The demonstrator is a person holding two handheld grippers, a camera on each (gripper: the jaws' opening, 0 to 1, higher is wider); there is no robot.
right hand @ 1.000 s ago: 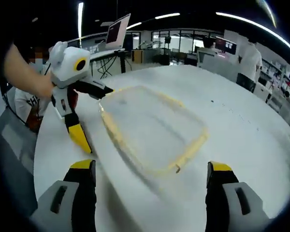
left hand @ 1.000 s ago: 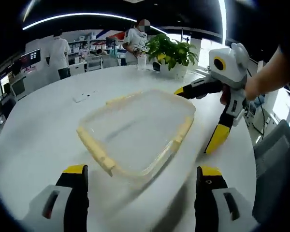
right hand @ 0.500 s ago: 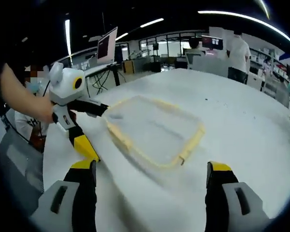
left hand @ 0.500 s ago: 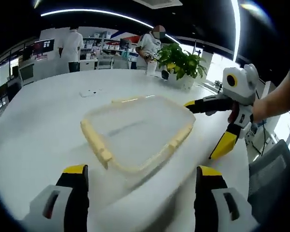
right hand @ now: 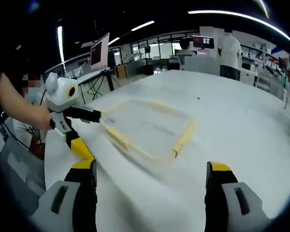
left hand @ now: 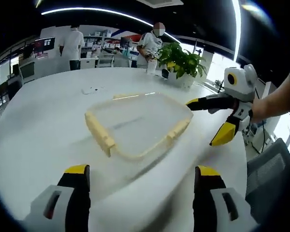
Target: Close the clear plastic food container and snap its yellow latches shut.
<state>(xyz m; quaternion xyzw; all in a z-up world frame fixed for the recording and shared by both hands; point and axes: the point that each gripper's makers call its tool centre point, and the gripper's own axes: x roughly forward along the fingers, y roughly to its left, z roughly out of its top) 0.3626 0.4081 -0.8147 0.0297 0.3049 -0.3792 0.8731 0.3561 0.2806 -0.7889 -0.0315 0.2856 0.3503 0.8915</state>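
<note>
Pulled back since a second ago, both open claws, left and right, hover empty over the table, the container ahead between them, lid on, latches' state unclear.

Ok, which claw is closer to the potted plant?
Right. The right claw is beside the container's far corner, on the potted plant's side; the left claw is across the container from the plant.

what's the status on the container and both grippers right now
Left gripper open, off the container. Right gripper open, also clear. Clear container on white table, lid on, yellow latches sticking out. Nothing in the way.
</note>
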